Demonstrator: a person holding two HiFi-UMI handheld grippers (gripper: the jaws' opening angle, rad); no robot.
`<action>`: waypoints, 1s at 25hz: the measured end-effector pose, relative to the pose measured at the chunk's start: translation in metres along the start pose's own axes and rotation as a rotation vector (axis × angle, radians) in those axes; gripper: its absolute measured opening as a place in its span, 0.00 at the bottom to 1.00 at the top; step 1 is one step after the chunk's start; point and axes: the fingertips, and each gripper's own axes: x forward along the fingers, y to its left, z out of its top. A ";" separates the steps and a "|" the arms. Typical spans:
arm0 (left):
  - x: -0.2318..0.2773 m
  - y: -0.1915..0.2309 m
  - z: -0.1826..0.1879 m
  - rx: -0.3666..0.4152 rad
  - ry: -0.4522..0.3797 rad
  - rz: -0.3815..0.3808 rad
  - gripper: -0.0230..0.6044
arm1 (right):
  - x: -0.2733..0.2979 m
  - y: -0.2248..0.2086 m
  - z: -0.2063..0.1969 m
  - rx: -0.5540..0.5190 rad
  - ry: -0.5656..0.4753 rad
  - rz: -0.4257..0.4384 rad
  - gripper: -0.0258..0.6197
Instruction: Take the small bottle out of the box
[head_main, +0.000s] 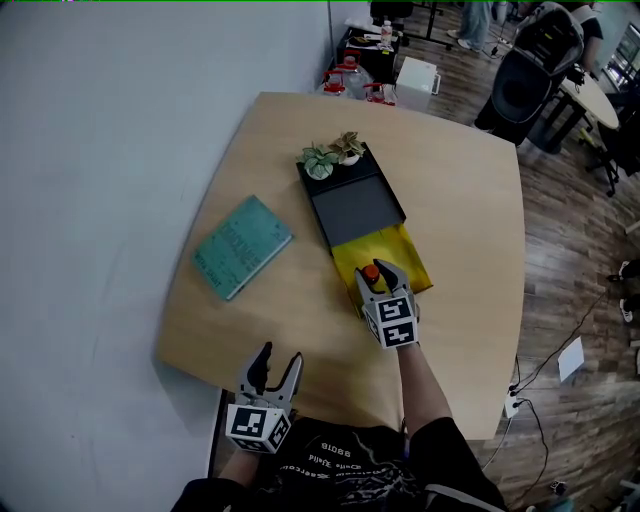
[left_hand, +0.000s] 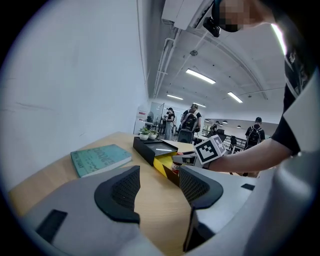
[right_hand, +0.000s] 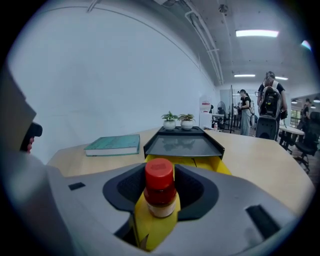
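right gripper (right_hand: 161, 194): jaws closed against the small bottle (right_hand: 159, 177)
small bottle: upright, red cap, in the box's (head_main: 360, 208) yellow near end
left gripper (left_hand: 159, 186): jaws apart, empty, above the table (head_main: 455, 200)

Table (head_main: 470, 200) layout, from the near edge.
Box (head_main: 355, 205) at mid-table, running lengthwise away from the near edge. Plants (head_main: 333, 155) at its far end. Bottle (head_main: 371, 273) upright in its near end, between the jaws of the right gripper (head_main: 377, 274). Book (head_main: 242, 246) flat on the table, left of the box and apart from it. Left gripper (head_main: 280, 355) over the near edge, left of the right gripper, well apart from box and book, with nothing between its jaws.
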 end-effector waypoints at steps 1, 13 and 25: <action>0.000 -0.002 0.002 0.006 -0.002 -0.006 0.44 | -0.001 0.000 0.001 -0.004 -0.004 -0.002 0.31; -0.009 0.007 -0.005 -0.001 -0.001 0.023 0.44 | -0.015 0.005 0.020 -0.029 -0.059 -0.031 0.29; -0.017 -0.010 0.006 0.009 -0.053 -0.004 0.44 | -0.064 0.018 0.055 -0.076 -0.109 -0.043 0.29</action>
